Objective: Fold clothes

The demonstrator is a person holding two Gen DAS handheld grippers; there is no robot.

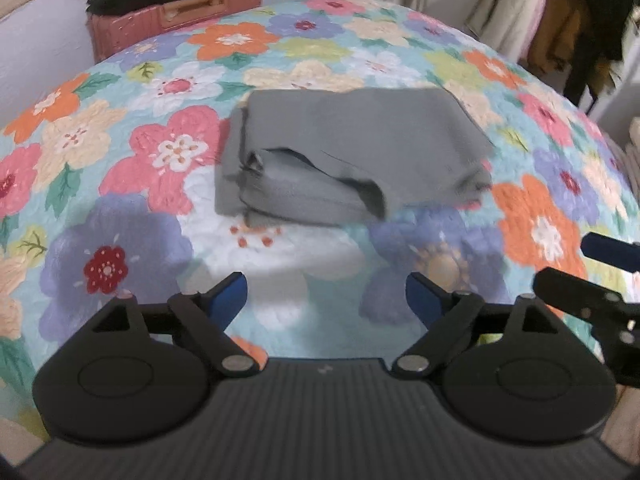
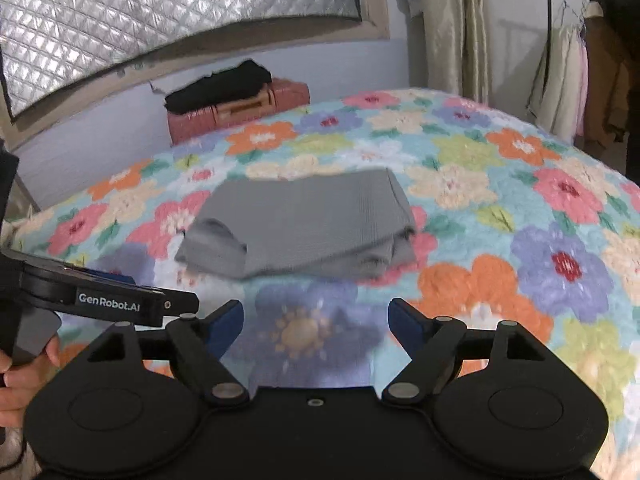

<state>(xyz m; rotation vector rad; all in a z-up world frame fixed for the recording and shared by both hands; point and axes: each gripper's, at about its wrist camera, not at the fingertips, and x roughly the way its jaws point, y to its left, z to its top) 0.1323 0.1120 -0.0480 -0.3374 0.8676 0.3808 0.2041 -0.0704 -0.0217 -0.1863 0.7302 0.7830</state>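
A grey garment (image 1: 352, 156) lies folded into a thick rectangular bundle on the flowered bedspread (image 1: 120, 160); it also shows in the right wrist view (image 2: 304, 224). My left gripper (image 1: 326, 296) is open and empty, held back from the bundle's near edge. My right gripper (image 2: 316, 322) is open and empty, also short of the bundle. The right gripper's fingers (image 1: 600, 256) show at the right edge of the left wrist view. The left gripper's body (image 2: 104, 296) shows at the left of the right wrist view.
A pink suitcase (image 2: 240, 110) with a black folded cloth (image 2: 220, 84) on top stands beyond the bed by the wall. A rack of hanging clothes (image 2: 580, 72) and curtains (image 2: 444, 28) stand at the back right.
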